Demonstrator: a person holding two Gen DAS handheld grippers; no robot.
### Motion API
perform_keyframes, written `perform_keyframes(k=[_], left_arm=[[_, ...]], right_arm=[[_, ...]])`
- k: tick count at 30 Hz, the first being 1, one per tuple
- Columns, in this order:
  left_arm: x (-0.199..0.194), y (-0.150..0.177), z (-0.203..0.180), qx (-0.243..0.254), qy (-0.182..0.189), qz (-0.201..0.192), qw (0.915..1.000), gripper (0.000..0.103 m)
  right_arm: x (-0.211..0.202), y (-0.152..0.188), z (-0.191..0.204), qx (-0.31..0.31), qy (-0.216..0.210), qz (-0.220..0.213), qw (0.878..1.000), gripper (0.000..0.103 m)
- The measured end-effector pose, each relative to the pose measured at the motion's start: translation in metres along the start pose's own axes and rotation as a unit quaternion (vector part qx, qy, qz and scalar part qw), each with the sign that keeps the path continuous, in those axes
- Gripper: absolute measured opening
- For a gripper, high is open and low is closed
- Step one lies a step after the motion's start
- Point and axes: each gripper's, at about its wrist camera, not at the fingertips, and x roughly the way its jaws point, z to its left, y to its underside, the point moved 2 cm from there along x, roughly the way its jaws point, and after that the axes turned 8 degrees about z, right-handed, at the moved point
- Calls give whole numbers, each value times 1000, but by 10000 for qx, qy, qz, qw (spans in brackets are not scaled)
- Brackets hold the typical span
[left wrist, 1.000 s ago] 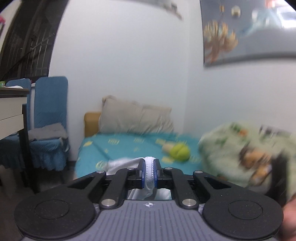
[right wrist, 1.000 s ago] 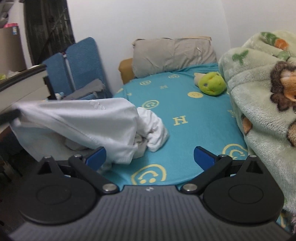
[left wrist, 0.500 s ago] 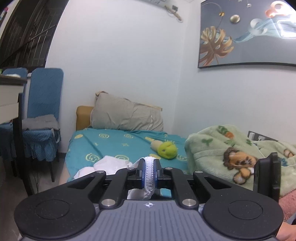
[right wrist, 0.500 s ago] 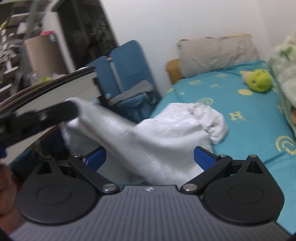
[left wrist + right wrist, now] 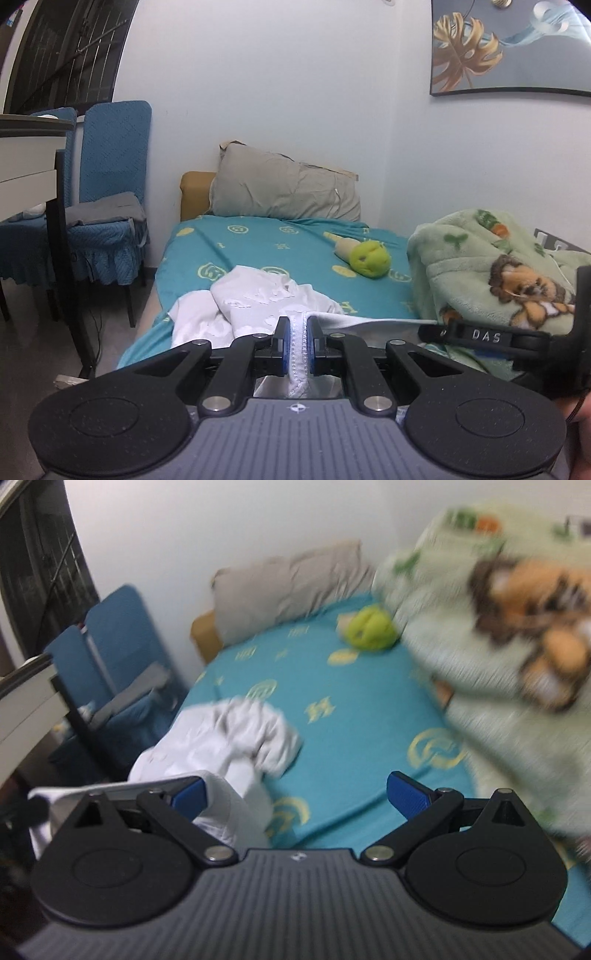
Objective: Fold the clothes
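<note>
Bed (image 5: 258, 243) — bears the work, I judge as folding surface | white garment (image 5: 258, 299) crumpled at near edge, one hem lifted for spreading | left gripper (image 5: 298, 338) pinching that hem | right gripper (image 5: 297, 794) spread wide — empty, I read it ready to take a second edge.
</note>
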Motion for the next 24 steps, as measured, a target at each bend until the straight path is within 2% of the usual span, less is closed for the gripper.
perform_keyframes(k=[2,3,5,8,10,12,14,17,19,21,24], left_arm=[[-4,0,-3,12,24,-130,9999,10],[-7,-1,-4,13,34,-207,9998,10],[-12,-1,-6,-13,59,-358,9993,10],[-19,-4,0,-182,42,-573,9982,10],[-27,-6,3,-268,48,-807,9964,10],[-37,-12,7,-351,68,-1063,9937,10],[-45,-16,11,-468,126,-1239,9911,10],[-52,-20,17,-596,193,-1365,9887,10],[-52,-20,19,-631,195,-1301,9893,10],[-51,-20,19,-632,214,-1220,9903,10],[-50,-19,15,-511,188,-1158,9918,10]], right_arm=[[-4,-2,3,-291,265,-152,9991,103],[-1,-1,5,-442,302,-46,9986,103],[8,5,10,-725,329,326,9963,103],[28,18,9,-789,240,1038,9912,103],[33,22,9,-850,337,1257,9878,103],[26,22,9,-830,486,1117,9891,103],[13,14,4,-662,706,696,9929,103],[-6,2,-6,-407,1128,-10,9928,103],[-11,-3,-14,-190,1171,-153,9928,103],[-8,-4,-19,-23,890,-44,9960,103],[-8,3,4,-342,35,30,9994,103]])
